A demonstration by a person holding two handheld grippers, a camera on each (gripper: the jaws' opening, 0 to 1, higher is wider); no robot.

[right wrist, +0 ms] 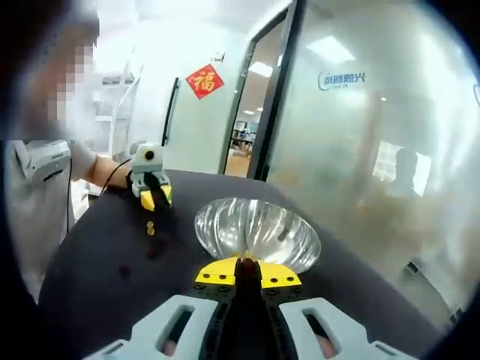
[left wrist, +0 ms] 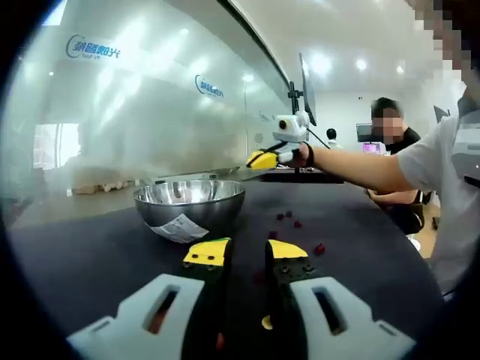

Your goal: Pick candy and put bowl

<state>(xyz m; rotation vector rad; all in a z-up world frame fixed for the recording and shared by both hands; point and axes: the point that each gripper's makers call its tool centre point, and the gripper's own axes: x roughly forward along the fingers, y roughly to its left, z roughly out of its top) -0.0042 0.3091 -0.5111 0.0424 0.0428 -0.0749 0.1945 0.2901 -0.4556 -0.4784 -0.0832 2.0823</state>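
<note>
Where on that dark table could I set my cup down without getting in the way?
Bare table lies beside the metal bowl, towards the glass wall. The near edge in front of the left gripper also looks free. It is crowded on the bowl's other side, where small red candies are scattered.

An office — frosted glass partition (left wrist: 172, 97) with logos, monitor (left wrist: 307, 90), ceiling lights.

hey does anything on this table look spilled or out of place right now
Several small red candies lie loose on the dark table beside the metal bowl, not in it. A white label on the bowl's side appears to be peeling. Otherwise nothing looks damaged or tipped; the bowl sits upright.
</note>
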